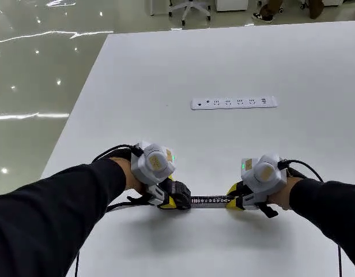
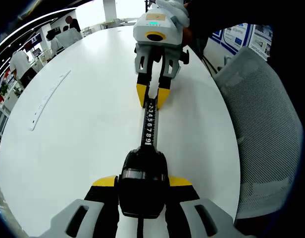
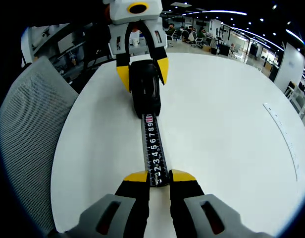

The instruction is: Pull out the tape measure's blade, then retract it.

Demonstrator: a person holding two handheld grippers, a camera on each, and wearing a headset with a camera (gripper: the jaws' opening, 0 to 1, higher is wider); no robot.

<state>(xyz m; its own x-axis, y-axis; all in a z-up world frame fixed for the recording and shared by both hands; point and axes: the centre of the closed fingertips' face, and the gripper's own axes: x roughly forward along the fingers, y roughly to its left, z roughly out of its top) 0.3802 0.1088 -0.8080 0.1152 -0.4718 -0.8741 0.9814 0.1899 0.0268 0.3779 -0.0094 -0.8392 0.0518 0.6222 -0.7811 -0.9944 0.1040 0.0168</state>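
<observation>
Close to the near edge of the white table [image 1: 241, 52], the left tool [image 1: 170, 202] is clamped around the black tape measure case [image 1: 178, 193]. The right tool [image 1: 232, 202] is pinched narrow on the tip of the black numbered blade [image 1: 209, 201]. A short stretch of blade lies flat, its long axis running left to right between them. Farther back a white power strip [image 1: 234, 103] lies roughly parallel.

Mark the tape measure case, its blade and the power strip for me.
tape measure case [image 2: 142, 183], left gripper view, top face of the black body.
blade [image 3: 153, 144], right gripper view, numbered face midway along.
power strip [image 1: 234, 103], head view, middle of its socket row.
</observation>
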